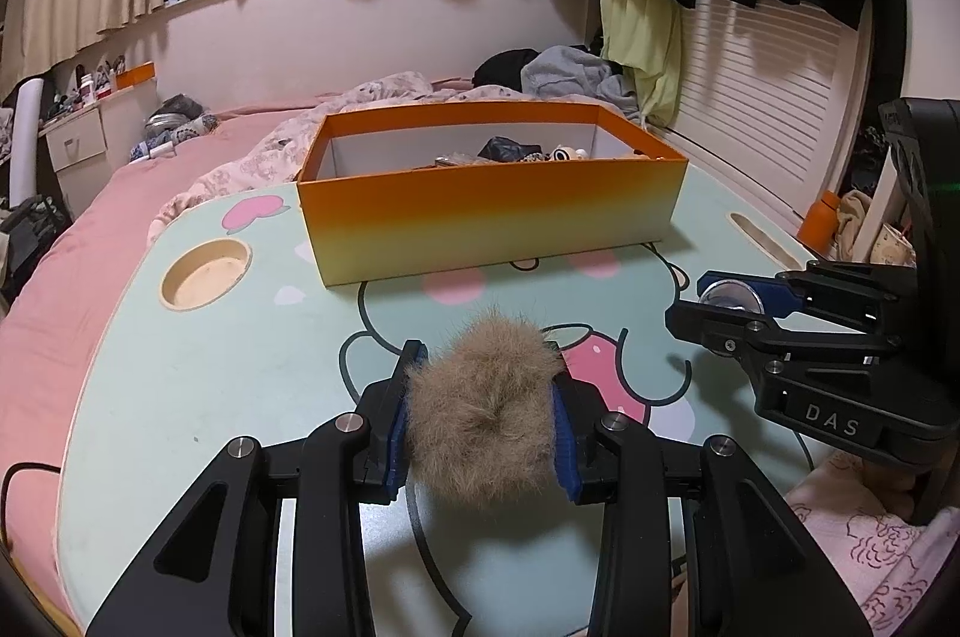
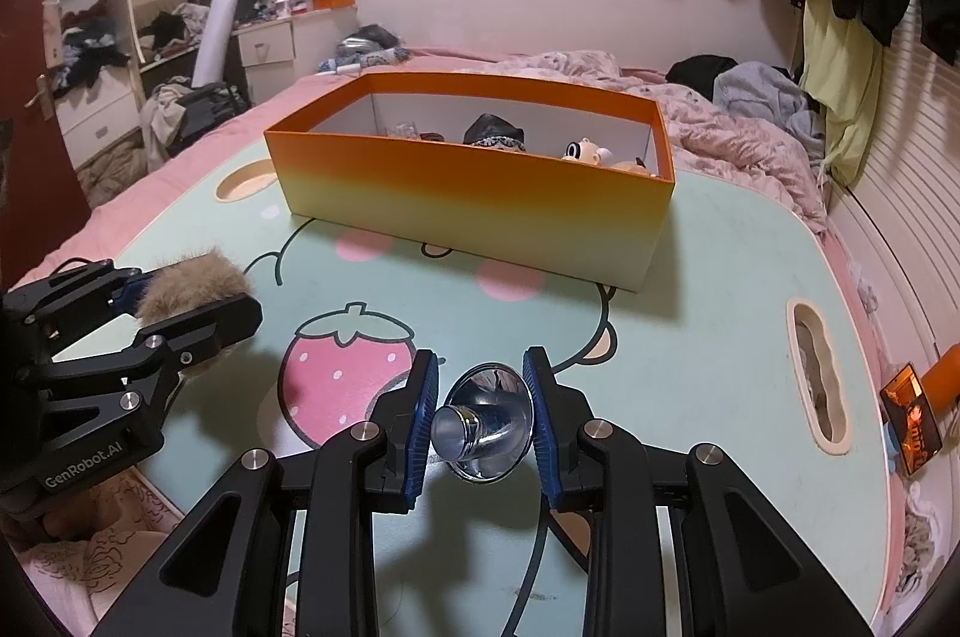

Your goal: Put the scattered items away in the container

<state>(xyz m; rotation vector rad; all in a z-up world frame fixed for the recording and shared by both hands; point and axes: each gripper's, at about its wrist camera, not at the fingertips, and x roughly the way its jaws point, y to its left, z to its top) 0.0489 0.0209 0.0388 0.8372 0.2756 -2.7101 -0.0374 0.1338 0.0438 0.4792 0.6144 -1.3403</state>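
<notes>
The left gripper [image 1: 483, 418] has its fingers [image 1: 399, 427] pressed into a tan fur ball [image 1: 483, 415], held above the counter [image 1: 240, 337]; the fur bulges past both pads and hides most of them. The right gripper [image 2: 480, 424] has its fingers [image 2: 420, 421] narrowed onto a shiny metal funnel [image 2: 486, 421], gripped at its flared rim, also clear of the counter. Beyond both stands the orange box [image 2: 468, 193] on the counter's far half. Its near wall hides most of the contents: only the tops of a dark bundle [image 2: 495, 132], a small pale figure [image 2: 585, 152] and some clear bits [image 2: 403, 130] show, too little to name. The counter lies on a pink bed [image 1: 78, 241].
</notes>
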